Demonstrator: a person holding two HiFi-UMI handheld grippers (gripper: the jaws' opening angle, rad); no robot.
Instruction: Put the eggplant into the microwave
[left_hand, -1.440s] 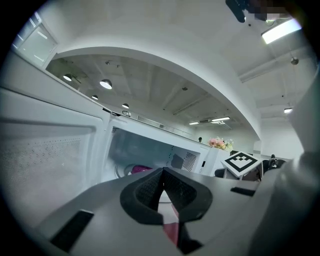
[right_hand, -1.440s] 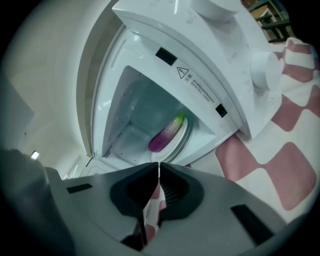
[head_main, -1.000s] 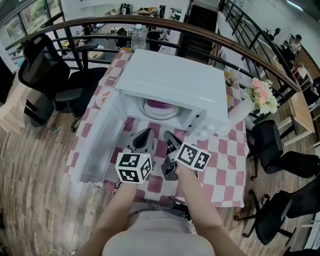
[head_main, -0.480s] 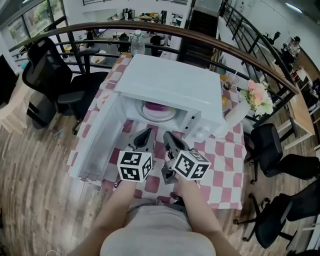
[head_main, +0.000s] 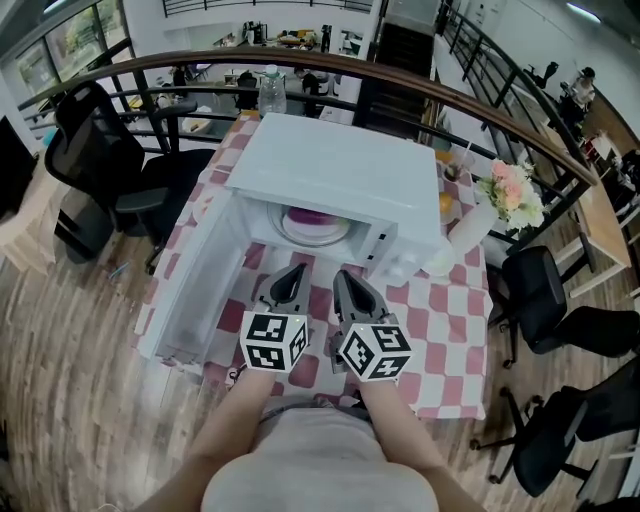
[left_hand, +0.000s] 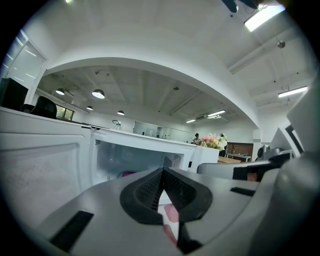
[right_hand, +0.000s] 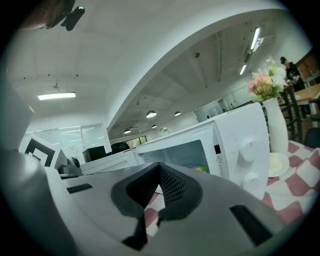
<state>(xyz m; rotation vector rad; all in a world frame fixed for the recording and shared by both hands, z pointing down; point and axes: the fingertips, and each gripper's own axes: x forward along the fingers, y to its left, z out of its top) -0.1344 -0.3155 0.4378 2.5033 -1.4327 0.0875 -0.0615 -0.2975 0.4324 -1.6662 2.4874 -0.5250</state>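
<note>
Already in open microwave (head_main: 340, 165), eggplant (head_main: 318, 213) on plate (head_main: 298, 232), left gripper (head_main: 296, 270), right gripper (head_main: 341, 275) closed, empty.

Grey-brown wood-plank floor (head_main: 70, 330) from 6 round to 10 o'clock, and again at 4. At centre, a bench (head_main: 455, 330) under a red-and-white checked cloth. Behind it, from 9 over 12 to 3 o'clock, a curved dark handrail (head_main: 300, 57) on black posts. Black office chairs: one (head_main: 100, 150) at 10 o'clock near the bench, two more (head_main: 545, 290) at 3 and 4. Bright windows (head_main: 70, 40) at 11 o'clock. Beyond the rail, cluttered desks (head_main: 290, 35) at 12, a black-railed stair (head_main: 480, 50) at 1 and a wooden table (head_main: 600, 225) at 3. Overhead in the left gripper view, white ceiling with a bright strip light (left_hand: 264, 16) at 1 o'clock and round lamps (left_hand: 98, 93) at 10.
</note>
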